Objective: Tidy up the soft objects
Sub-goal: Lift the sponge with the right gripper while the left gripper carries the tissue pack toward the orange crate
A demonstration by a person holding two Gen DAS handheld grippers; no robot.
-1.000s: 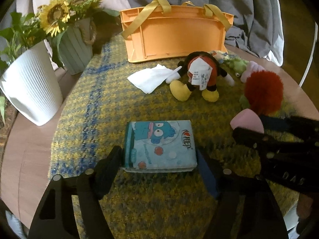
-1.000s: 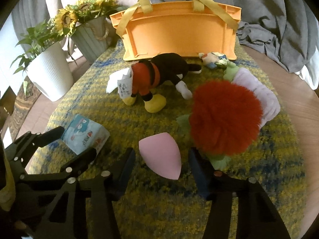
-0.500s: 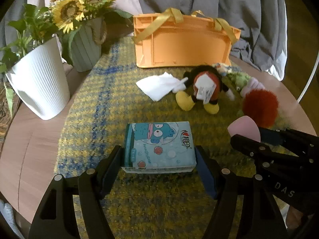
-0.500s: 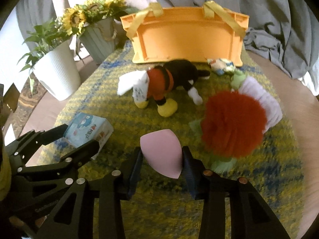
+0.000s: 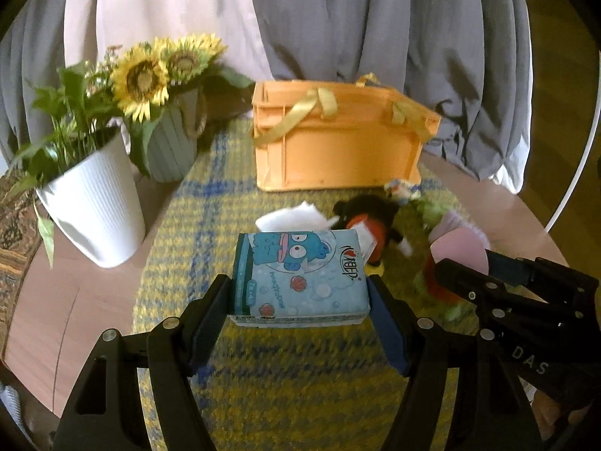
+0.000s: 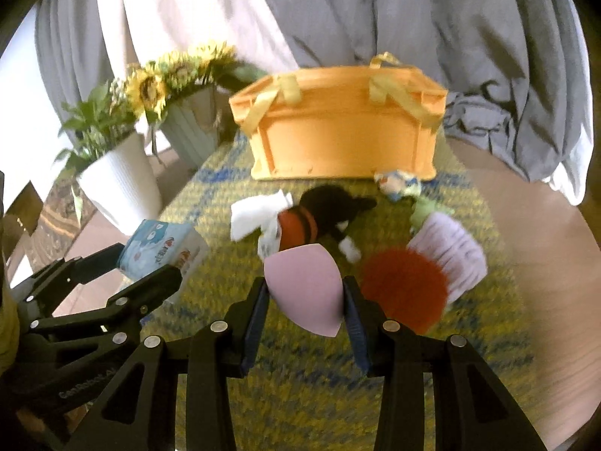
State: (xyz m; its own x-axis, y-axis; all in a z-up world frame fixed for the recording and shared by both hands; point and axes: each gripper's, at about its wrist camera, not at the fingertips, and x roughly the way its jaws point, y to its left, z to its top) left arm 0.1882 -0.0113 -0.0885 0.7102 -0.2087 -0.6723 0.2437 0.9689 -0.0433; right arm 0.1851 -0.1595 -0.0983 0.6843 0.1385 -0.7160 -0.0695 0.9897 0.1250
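Observation:
My left gripper (image 5: 300, 297) is shut on a blue tissue pack (image 5: 298, 276) with a cartoon print and holds it above the mat; it also shows in the right wrist view (image 6: 157, 248). My right gripper (image 6: 306, 297) is shut on a pink teardrop sponge (image 6: 304, 289), lifted off the mat; the sponge shows in the left wrist view (image 5: 460, 250) too. The orange basket (image 6: 342, 139) with yellow handles stands at the back. On the mat lie a black and red plush toy (image 6: 323, 214), a white cloth (image 6: 251, 214), a red pompom (image 6: 405, 289) and a lilac frilled piece (image 6: 447, 251).
A yellow and blue woven mat (image 5: 293, 387) covers a round wooden table (image 5: 64, 300). A white ribbed plant pot (image 5: 94, 206) and a grey-green pot of sunflowers (image 5: 169, 150) stand at the left. Grey and white fabric (image 5: 338, 18) hangs behind. A small green and blue plush (image 6: 398, 184) lies by the basket.
Both grippers have closed on their objects and lifted them off the mat. The view has risen and tilted up toward the basket.

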